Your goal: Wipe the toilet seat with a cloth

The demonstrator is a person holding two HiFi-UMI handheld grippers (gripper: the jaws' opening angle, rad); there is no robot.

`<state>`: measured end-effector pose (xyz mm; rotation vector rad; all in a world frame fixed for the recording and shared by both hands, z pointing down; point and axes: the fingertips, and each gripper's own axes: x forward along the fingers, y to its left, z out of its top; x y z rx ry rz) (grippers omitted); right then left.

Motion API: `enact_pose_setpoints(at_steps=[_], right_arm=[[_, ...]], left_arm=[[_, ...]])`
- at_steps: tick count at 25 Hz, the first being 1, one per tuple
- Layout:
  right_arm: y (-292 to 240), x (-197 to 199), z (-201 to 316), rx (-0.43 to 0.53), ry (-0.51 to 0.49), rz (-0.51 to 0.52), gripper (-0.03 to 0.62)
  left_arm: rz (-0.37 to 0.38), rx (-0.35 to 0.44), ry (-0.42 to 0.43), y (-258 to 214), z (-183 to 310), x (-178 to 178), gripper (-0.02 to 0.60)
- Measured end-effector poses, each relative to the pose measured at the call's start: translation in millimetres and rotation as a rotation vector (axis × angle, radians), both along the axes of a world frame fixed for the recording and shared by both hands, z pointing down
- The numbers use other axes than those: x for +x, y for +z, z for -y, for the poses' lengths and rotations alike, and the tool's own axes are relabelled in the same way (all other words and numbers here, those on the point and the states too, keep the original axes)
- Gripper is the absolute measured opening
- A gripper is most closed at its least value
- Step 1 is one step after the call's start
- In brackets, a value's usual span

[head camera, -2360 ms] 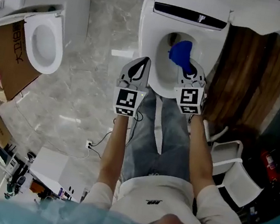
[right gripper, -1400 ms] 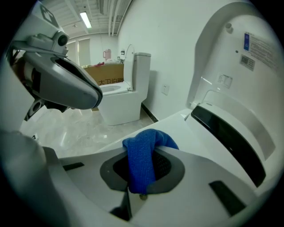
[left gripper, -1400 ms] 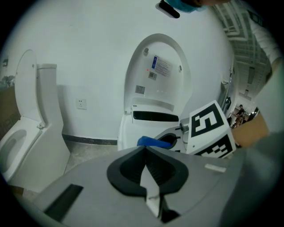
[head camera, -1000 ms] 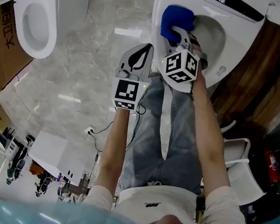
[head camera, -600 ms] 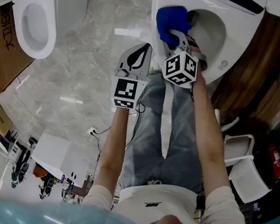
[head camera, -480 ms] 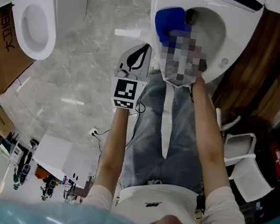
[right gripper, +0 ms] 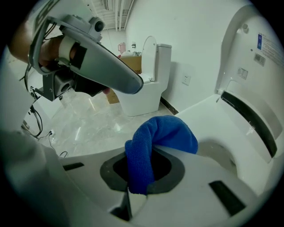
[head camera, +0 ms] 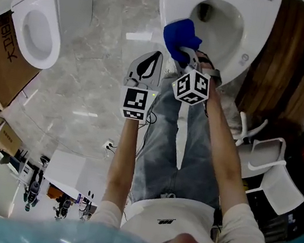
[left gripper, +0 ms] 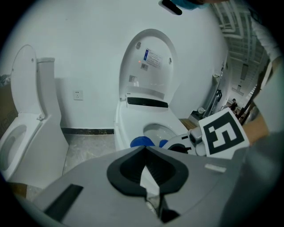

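Cloth (head camera: 179,35) shifted along seat (head camera: 257,37), clamped in right tool (right gripper: 138,179).

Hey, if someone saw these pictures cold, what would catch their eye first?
The bright blue cloth stands out most, clamped in the right gripper at the near edge of the white toilet seat. Just beside it, the left gripper hangs shut and empty over the marble floor. A second toilet stands off to the left.

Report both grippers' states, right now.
Left gripper: shut, nothing between its jaws.
Right gripper: shut on the blue cloth.
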<state>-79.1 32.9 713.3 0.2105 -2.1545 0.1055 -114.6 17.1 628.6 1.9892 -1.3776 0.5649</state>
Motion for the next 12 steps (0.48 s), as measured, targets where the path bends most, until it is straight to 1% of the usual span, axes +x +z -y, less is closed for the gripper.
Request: enact_pose_setpoints(at_steps=[8, 12], right_arm=[[2.5, 14.7, -40.2, -0.023, -0.013, -0.027, 0.02], [4.5, 26.9, -64.3, -0.054, -0.004, -0.043, 0.02]], left_arm=[[-0.004, -0.035, 0.039, 6.8, -19.2, 9.4, 0.009], [-0.003, -0.049, 0.061, 8.2, -26.7, 14.8, 0.009]])
